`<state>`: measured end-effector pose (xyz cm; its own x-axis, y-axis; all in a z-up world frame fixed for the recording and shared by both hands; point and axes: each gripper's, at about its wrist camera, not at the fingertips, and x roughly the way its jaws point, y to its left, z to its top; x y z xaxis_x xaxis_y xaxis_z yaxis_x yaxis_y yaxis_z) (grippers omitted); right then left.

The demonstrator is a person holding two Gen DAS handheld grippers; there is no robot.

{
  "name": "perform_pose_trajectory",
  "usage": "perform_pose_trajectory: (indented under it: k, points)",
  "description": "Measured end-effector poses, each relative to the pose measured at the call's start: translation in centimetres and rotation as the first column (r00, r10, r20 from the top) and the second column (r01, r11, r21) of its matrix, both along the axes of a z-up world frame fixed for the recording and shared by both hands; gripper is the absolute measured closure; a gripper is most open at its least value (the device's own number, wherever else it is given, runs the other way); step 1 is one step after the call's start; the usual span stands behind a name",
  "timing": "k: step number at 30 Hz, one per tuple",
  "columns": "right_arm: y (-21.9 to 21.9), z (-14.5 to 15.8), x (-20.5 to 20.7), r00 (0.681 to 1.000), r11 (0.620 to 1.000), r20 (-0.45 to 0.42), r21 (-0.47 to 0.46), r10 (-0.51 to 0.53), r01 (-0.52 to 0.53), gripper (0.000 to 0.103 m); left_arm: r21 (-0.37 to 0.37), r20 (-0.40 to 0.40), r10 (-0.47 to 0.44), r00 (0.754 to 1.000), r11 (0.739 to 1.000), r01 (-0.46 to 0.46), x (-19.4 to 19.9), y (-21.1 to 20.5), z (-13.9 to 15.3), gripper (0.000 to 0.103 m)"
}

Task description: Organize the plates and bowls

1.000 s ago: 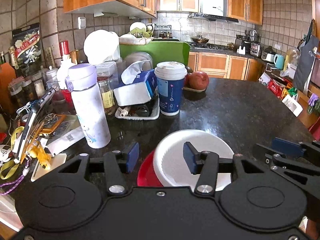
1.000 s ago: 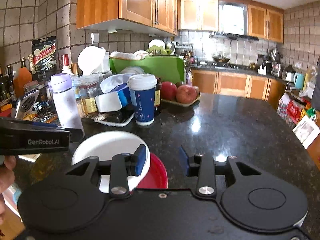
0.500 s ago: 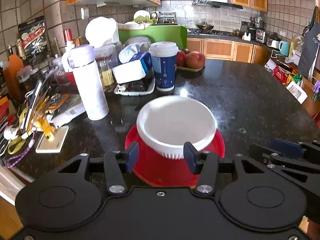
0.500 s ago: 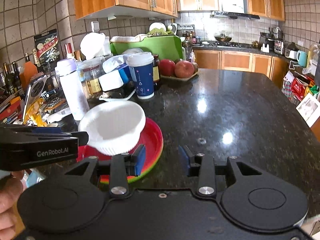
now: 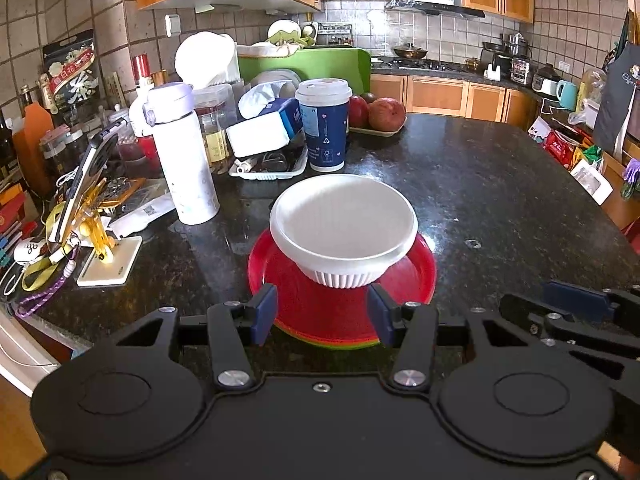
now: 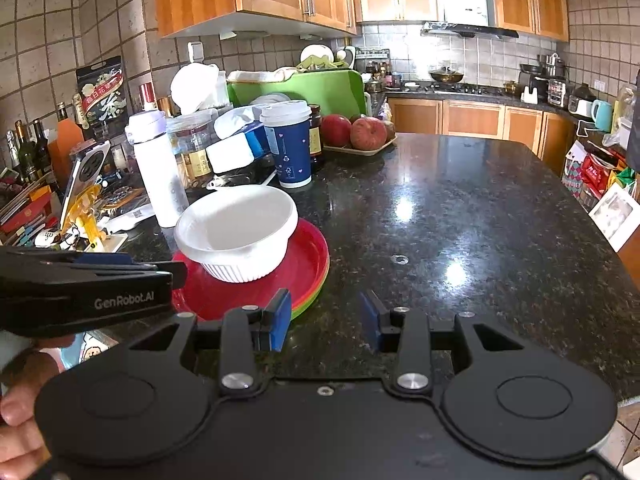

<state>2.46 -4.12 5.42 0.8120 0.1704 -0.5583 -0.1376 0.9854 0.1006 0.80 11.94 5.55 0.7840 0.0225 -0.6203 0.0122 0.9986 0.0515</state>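
White bowl [image 5: 344, 228] sits on the red plate [image 5: 342, 300], and that plate tops a small stack with green and orange rims peeking out underneath, all on the black granite counter [image 5: 500, 184]. I've got my left gripper [image 5: 322, 314] hovering just short of the plate's near rim, jaws parted and nothing between them. My right gripper [image 6: 324, 320] is off to the plate's right side, jaws also apart and empty, its left pad just beside the rim. Beyond the plate stand the blue paper cup [image 5: 325, 124] and the white flask [image 5: 184, 156], both clear of the stack. I read this as the stacking step done, bowl nested on plates. Next I'd want a grip on the stack's edge or the bowl's rim, keeping level so the bowl doesn't slide off.
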Motion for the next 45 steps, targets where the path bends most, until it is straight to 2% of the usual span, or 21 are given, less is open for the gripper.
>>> perform_pose_trajectory:
  k: [14,45]
  points:
    - [-0.32,-0.37,-0.79,1.000,1.000,-0.008,0.007,-0.019,0.019,0.063,0.002,-0.004,-0.008,1.000,1.000,0.008,-0.90,-0.32,-0.28,0.046]
    - [0.15,-0.57,-0.47,1.000,1.000,-0.016,0.010,-0.001,0.001,0.063,0.006,-0.020,-0.005,1.000,1.000,0.005,-0.12,0.57,-0.86,0.046]
